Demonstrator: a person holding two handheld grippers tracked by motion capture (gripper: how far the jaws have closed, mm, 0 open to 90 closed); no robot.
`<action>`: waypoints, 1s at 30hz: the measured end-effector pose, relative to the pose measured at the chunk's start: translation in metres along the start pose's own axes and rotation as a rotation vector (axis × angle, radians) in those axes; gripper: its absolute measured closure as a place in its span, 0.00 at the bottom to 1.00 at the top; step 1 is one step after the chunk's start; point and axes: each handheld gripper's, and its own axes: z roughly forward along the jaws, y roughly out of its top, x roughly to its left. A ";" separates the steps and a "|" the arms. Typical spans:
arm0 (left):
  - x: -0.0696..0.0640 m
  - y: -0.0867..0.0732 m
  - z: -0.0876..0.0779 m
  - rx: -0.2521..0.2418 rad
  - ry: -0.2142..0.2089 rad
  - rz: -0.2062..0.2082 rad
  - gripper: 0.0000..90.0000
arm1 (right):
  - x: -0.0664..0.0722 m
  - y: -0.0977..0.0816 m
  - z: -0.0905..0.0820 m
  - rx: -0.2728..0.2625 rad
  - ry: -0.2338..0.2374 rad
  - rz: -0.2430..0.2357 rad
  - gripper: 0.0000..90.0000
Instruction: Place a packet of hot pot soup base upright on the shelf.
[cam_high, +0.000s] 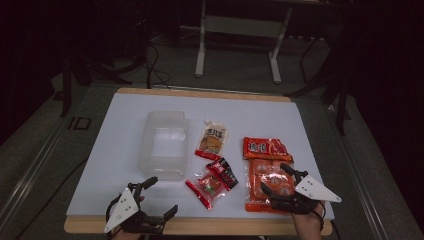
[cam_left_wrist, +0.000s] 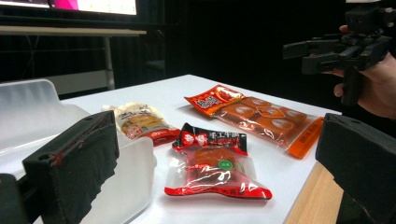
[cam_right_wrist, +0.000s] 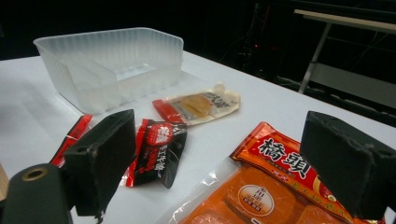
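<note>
Orange pack (cam_right_wrist: 275, 186) printed "橋頭", right; white surface (cam_high: 120, 130), dark room; left gripper (cam_high: 155, 197) and right gripper (cam_high: 277, 177) jaws apart, empty.

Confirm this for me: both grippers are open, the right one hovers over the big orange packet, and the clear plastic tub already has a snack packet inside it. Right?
Not quite. The clear plastic tub is empty, as the right gripper view shows; every snack packet lies on the table outside it. The rest holds: the left gripper and the right gripper are open, and the right one hovers over the big orange packet.
</note>
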 end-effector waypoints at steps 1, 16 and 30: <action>0.000 0.000 0.000 0.000 0.000 0.000 0.00 | 0.000 0.000 0.000 0.000 0.000 0.000 0.12; 0.000 0.001 0.000 0.002 0.009 0.016 0.00 | 0.016 0.019 -0.009 -0.008 0.111 -0.018 0.12; 0.003 0.000 0.000 0.010 0.014 0.017 0.00 | 0.021 0.057 -0.025 -0.055 0.059 -0.119 0.12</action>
